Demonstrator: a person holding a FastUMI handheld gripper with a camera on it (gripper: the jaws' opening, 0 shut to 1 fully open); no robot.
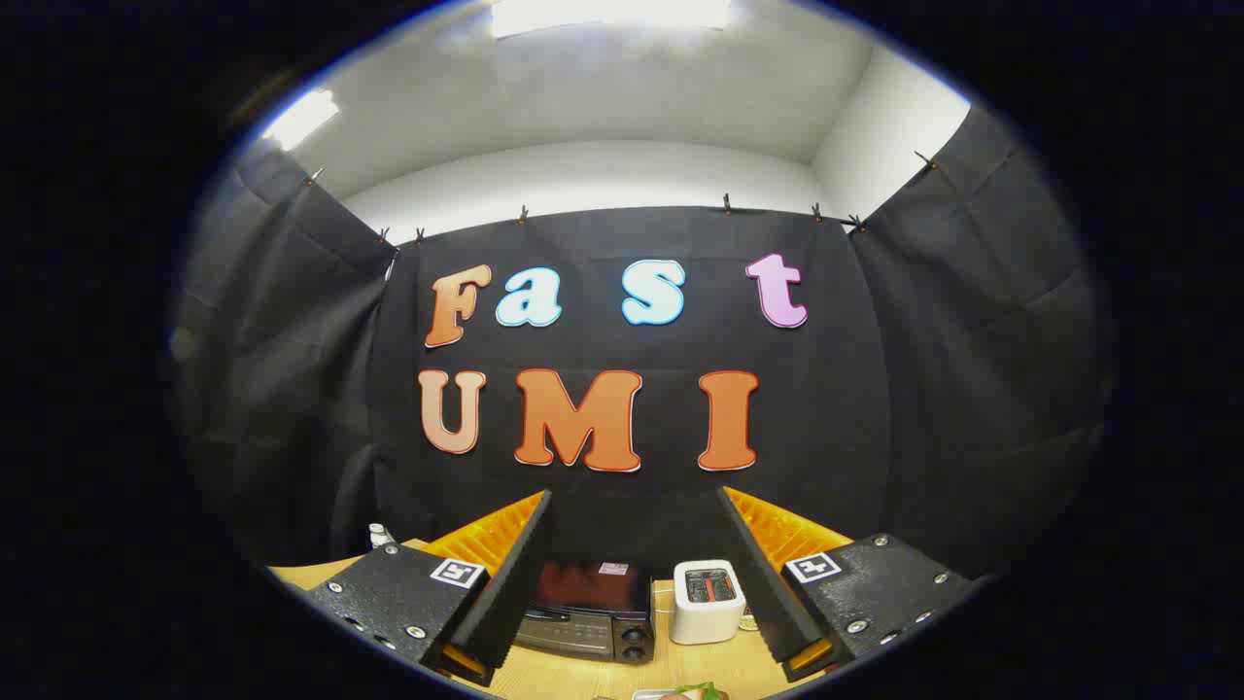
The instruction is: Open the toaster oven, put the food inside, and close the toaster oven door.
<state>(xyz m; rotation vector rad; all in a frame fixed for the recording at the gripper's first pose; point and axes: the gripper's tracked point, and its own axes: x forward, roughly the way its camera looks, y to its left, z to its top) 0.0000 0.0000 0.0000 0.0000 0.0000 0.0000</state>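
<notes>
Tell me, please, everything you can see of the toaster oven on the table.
The toaster oven is a small dark box with a glass door, shut, a handle bar below the glass and two round knobs at its right end. It stands upright on the wooden table, beyond and between the open fingers of the hand-held gripper, nothing gripping it. A white toaster stands just beside it.
</notes>
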